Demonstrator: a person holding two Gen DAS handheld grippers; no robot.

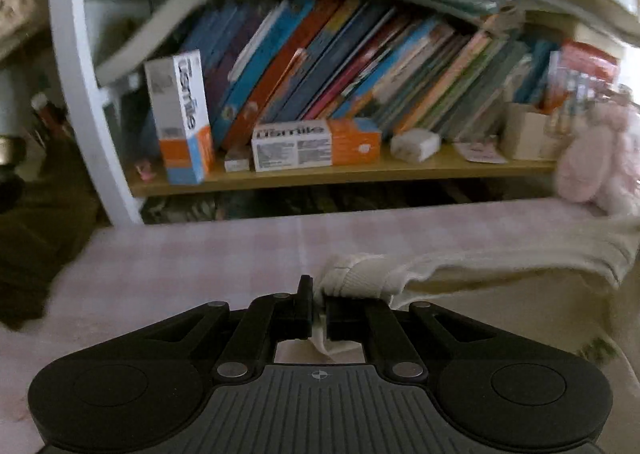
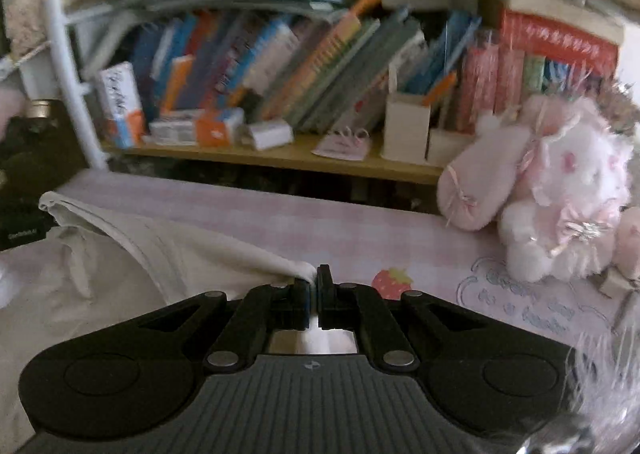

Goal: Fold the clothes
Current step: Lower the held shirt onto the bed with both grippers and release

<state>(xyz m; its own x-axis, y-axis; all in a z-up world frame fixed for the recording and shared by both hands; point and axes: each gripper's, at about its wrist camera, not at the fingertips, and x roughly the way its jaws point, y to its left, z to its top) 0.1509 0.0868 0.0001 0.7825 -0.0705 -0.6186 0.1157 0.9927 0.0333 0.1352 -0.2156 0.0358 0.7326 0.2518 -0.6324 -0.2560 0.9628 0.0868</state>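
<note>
Garment (image 1: 480, 266) white, stretched over pink checked bed (image 1: 200, 254) | long axis runs hand to hand | left hand-held gripper (image 1: 319, 308) clamps ribbed cuff end | right hand-held gripper (image 2: 314, 290) clamps opposite corner | neither nearer; next likely lay flat

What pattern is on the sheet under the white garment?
Pale pink gingham checks on the bed sheet, with a strawberry print; clearest in the right wrist view.

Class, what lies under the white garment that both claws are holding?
Under the white garment lies a pink checked sheet, with a strawberry print beside it. Whatever lies beneath the fabric itself is covered.
</note>
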